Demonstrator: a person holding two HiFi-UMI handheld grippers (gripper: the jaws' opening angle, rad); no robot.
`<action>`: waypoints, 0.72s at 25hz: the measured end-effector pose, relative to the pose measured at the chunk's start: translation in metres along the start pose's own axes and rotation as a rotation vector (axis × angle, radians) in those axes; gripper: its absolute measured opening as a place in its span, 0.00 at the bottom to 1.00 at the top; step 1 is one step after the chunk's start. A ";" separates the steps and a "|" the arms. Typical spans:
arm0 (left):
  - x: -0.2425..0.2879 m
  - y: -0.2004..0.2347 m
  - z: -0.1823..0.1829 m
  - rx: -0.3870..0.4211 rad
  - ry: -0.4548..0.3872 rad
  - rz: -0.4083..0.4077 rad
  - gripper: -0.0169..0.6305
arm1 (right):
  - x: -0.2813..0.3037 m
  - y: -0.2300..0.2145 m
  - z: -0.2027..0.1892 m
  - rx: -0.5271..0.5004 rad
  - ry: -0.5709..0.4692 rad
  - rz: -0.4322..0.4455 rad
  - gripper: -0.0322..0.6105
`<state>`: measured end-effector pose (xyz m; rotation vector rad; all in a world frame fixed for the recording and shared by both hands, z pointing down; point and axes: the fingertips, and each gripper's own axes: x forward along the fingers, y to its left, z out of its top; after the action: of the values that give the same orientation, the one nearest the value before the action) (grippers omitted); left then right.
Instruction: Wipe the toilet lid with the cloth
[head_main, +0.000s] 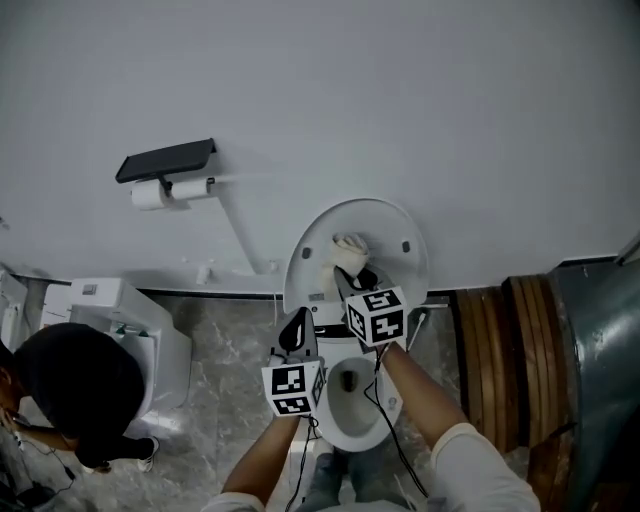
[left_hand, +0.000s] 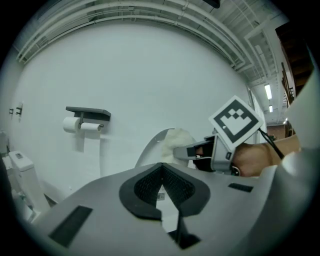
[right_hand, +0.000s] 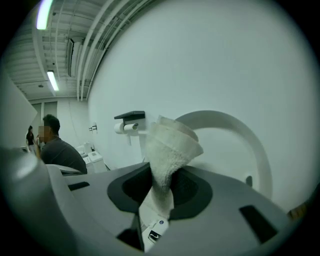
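The white toilet lid (head_main: 392, 222) stands raised against the wall. A white cloth (head_main: 349, 251) is pressed on the lid's left-centre, and my right gripper (head_main: 346, 278) is shut on it. In the right gripper view the folded cloth (right_hand: 167, 150) sticks up from between the jaws in front of the lid (right_hand: 242, 137). My left gripper (head_main: 297, 322) is shut and holds nothing; it hangs lower left of the right one, over the bowl's left side. The left gripper view shows its closed jaws (left_hand: 162, 187), with the cloth (left_hand: 176, 140) and the right gripper (left_hand: 189, 150) beyond.
The open bowl (head_main: 352, 402) lies under both arms. A toilet-paper holder with a dark shelf (head_main: 166, 172) hangs on the wall at left. A second toilet (head_main: 135, 335) and a person in black (head_main: 70, 390) are at far left. Wooden pieces (head_main: 505, 360) stand at right.
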<state>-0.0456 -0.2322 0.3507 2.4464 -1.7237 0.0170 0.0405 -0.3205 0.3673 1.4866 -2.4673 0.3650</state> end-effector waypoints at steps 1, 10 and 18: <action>0.008 0.007 -0.001 -0.001 -0.002 0.014 0.05 | 0.018 -0.002 0.001 0.006 0.012 0.005 0.20; 0.072 0.043 0.017 0.024 -0.005 0.059 0.05 | 0.100 -0.035 0.017 -0.016 -0.001 -0.078 0.20; 0.093 0.025 0.012 0.033 0.005 0.022 0.05 | 0.033 -0.157 0.014 0.103 -0.050 -0.383 0.20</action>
<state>-0.0382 -0.3285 0.3499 2.4475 -1.7624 0.0546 0.1637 -0.4239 0.3790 1.9818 -2.1577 0.3866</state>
